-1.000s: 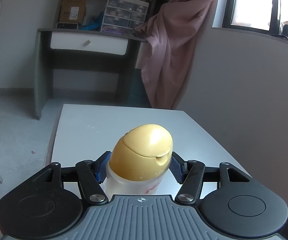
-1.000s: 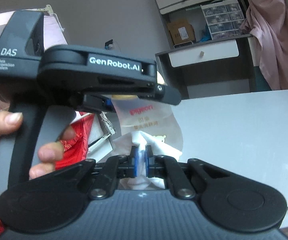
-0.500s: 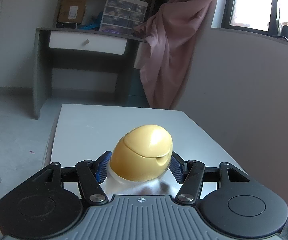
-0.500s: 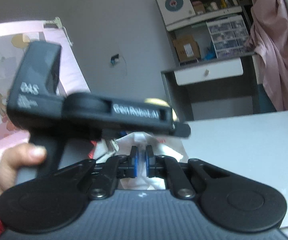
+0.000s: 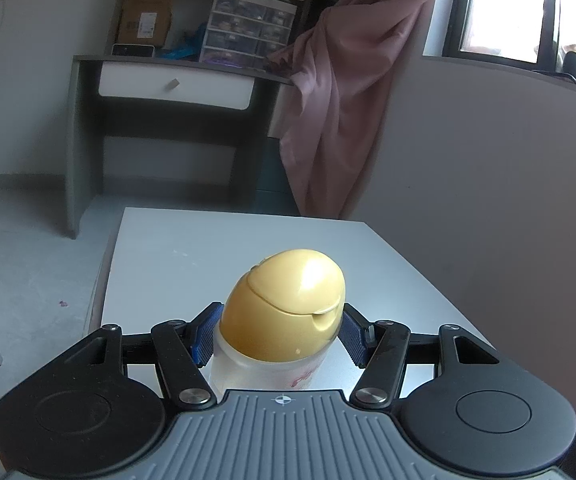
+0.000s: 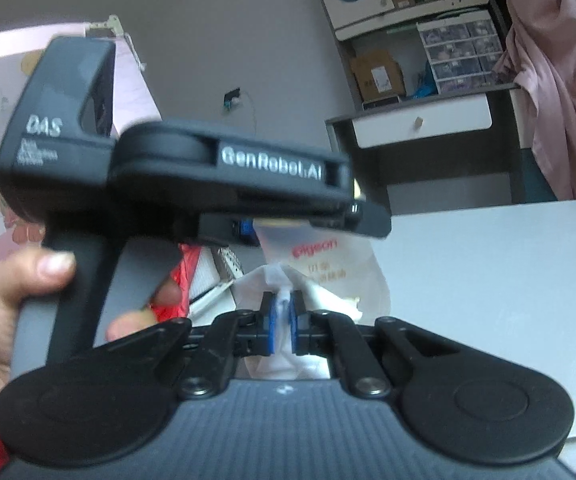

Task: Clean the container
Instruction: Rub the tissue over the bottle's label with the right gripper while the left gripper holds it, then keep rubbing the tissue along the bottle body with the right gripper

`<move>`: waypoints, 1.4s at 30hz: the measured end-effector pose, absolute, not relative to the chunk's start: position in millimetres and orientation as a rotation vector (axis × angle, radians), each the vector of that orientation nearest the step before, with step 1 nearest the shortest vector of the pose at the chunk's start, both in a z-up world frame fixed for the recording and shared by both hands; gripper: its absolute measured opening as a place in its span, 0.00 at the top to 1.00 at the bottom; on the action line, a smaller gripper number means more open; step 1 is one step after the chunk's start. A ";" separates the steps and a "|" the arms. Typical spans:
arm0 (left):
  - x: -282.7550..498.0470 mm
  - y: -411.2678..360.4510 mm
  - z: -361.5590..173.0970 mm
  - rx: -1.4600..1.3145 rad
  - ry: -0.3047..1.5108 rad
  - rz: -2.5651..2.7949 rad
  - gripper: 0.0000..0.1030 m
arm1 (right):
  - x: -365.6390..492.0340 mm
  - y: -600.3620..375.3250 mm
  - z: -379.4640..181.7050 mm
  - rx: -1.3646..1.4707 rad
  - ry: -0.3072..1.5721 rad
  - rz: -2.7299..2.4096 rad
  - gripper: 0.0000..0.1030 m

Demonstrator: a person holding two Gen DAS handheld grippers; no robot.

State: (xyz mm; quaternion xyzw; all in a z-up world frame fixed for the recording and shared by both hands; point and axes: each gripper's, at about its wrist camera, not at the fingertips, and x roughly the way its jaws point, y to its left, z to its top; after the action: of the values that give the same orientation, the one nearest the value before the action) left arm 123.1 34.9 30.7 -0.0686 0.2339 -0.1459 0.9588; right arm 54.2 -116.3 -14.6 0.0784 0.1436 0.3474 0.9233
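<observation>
While bottle (image 5: 284,320) stays clamped in left hand-held gripper (image 5: 282,330), cloth (image 6: 284,300), pinched in right hand-held gripper (image 6: 282,322), has been wiped slightly along it; cleaning judged mid-way.

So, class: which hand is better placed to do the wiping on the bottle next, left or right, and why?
Probably the right. The right tongs are shut on a white wipe lying right against the bottle. The left tongs are occupied, clamped on the bottle just below its yellow cap.
</observation>
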 end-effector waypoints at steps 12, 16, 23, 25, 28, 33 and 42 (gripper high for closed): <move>120.5 32.7 32.1 -0.134 0.467 -0.296 0.41 | 57.2 -112.8 -27.9 0.139 0.358 0.709 0.94; 119.8 33.6 30.8 -0.134 0.472 -0.299 0.41 | 53.0 -116.1 -22.7 0.149 0.330 0.703 0.93; 120.0 34.8 32.6 -0.136 0.470 -0.300 0.41 | 47.6 -129.4 0.0 0.185 0.241 0.689 0.93; 119.7 34.8 32.8 -0.136 0.469 -0.300 0.41 | 48.0 -132.2 0.8 0.189 0.234 0.679 0.93; 118.7 34.4 32.1 -0.133 0.468 -0.299 0.41 | 53.6 -134.1 -6.5 0.190 0.263 0.669 0.93; 119.5 35.3 32.6 -0.133 0.467 -0.299 0.41 | 61.8 -131.8 -24.2 0.180 0.335 0.650 0.93; 121.5 36.5 32.7 -0.130 0.472 -0.301 0.41 | 65.2 -131.4 -31.4 0.187 0.368 0.652 0.93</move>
State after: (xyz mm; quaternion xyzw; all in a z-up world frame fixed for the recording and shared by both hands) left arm 121.5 36.5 32.7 -0.0643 0.2327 -0.1485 0.9590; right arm 65.2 -131.4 -31.4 0.0910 0.1796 0.3179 0.9265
